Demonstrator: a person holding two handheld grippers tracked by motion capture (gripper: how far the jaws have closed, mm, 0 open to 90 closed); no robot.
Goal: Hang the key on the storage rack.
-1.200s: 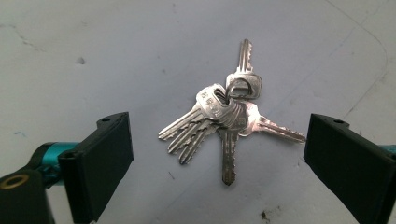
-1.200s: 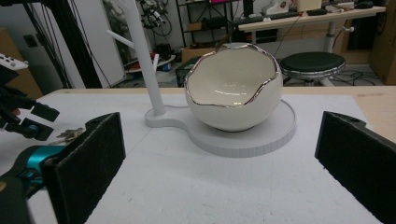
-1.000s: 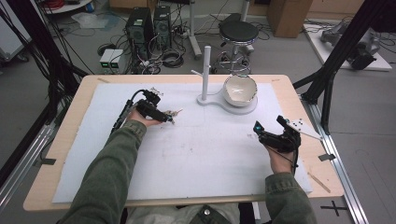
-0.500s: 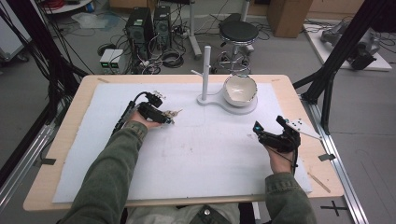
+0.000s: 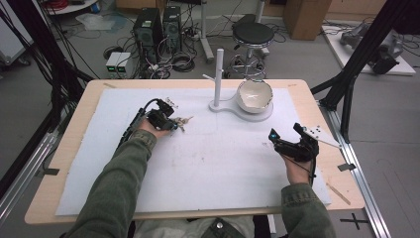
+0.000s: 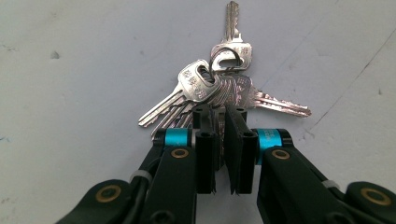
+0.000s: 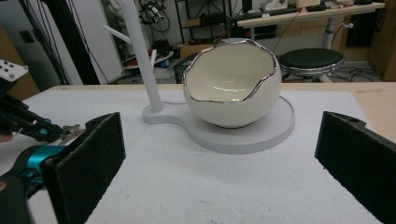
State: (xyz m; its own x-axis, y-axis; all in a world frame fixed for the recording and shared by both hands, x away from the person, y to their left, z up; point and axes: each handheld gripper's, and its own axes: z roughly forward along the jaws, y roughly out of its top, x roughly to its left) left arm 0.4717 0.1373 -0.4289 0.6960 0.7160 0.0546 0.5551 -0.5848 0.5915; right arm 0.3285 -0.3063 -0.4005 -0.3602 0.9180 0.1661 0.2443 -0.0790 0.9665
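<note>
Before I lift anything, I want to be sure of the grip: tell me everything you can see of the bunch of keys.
The bunch of keys is several silver metal keys on one wire ring, fanned out flat on the white table cover, with stamped heads and cut blades pointing several ways. The left gripper has just been closing on it: its black jaws pinch the key heads at the near side of the bunch. From the high view it lies left of the white stand, apart from it.

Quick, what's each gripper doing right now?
Left gripper: jaws just closed on the keys.
Right gripper: open, holding nothing.
</note>
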